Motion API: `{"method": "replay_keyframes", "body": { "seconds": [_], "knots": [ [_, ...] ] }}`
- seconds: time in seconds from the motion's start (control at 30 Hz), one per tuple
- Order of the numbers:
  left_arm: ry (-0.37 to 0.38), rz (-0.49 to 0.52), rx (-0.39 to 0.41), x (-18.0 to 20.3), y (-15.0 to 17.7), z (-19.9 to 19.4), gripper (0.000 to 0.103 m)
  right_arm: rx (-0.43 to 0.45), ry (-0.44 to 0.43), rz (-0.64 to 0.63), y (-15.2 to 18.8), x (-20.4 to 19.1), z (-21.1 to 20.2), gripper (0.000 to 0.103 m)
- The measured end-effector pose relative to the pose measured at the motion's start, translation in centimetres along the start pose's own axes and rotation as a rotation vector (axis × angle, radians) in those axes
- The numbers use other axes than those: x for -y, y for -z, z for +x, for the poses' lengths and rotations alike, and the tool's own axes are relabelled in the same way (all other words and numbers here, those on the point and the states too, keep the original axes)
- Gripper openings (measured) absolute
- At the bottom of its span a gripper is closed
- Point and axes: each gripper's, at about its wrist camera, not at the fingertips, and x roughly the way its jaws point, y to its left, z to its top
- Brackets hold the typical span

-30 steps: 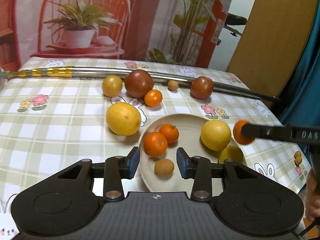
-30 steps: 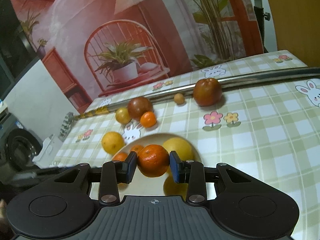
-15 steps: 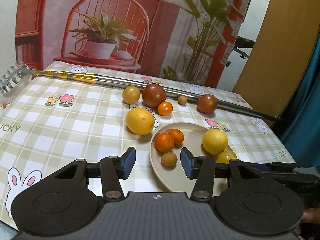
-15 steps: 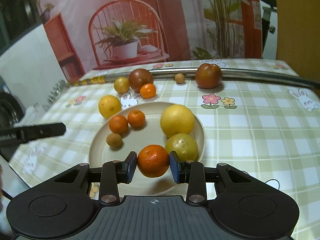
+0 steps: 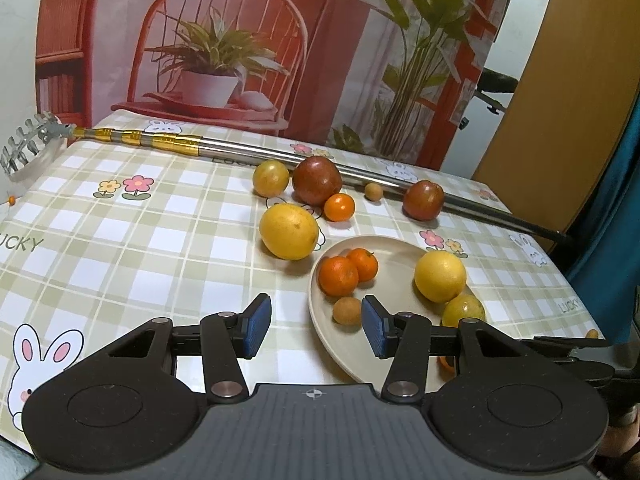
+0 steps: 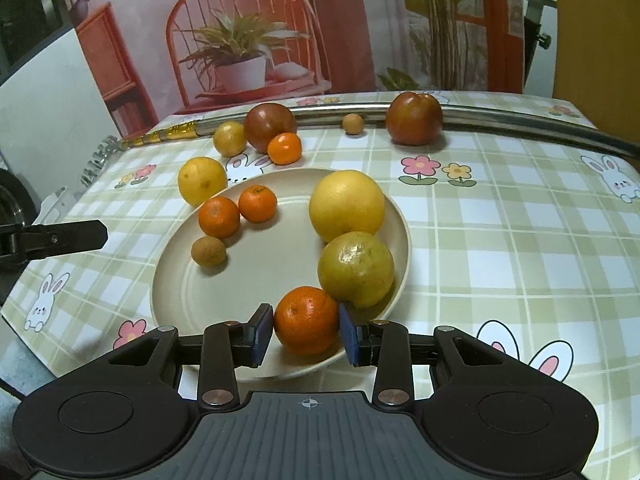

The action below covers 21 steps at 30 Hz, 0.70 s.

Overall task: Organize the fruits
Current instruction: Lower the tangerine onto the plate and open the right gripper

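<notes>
Your orange (image 6: pixel 307 320) sits at the plate's (image 6: pixel 176 280) near rim, clamped in the right hand-held gripper (image 6: pixel 306 334) and touching the greenish fruit (image 6: pixel 356 269). Release carelessly and it may roll off onto the counter (image 6: pixel 500 240). The left hand-held gripper (image 5: pixel 316 326) hangs apart, empty (its view barely shows the orange).

"LUCKY" printed on checked tablecloth (image 5: pixel 120 240) at left edge and right corner
</notes>
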Motion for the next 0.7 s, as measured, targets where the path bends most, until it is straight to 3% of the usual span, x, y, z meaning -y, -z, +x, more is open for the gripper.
{"method": "replay_keyframes", "body": {
  "seconds": [0.17, 0.3, 0.37, 0.7],
  "knots": [
    [-0.003, 0.001, 0.000, 0.1, 0.0, 0.0, 0.058, -0.001, 0.011, -0.014, 0.0, -0.3, -0.1, 0.038],
    [-0.002, 0.008, 0.001, 0.2, 0.1, 0.0, 0.059, 0.015, 0.014, -0.038, 0.0, -0.8, -0.5, 0.053],
    [-0.001, 0.014, 0.003, 0.3, 0.1, -0.1, 0.059, 0.025, 0.019, -0.054, 0.1, -1.2, -0.7, 0.056],
    [-0.012, 0.011, 0.002, 0.2, 0.2, 0.0, 0.059, 0.058, 0.015, -0.082, 0.1, -1.7, -1.4, 0.057]
  ]
}}
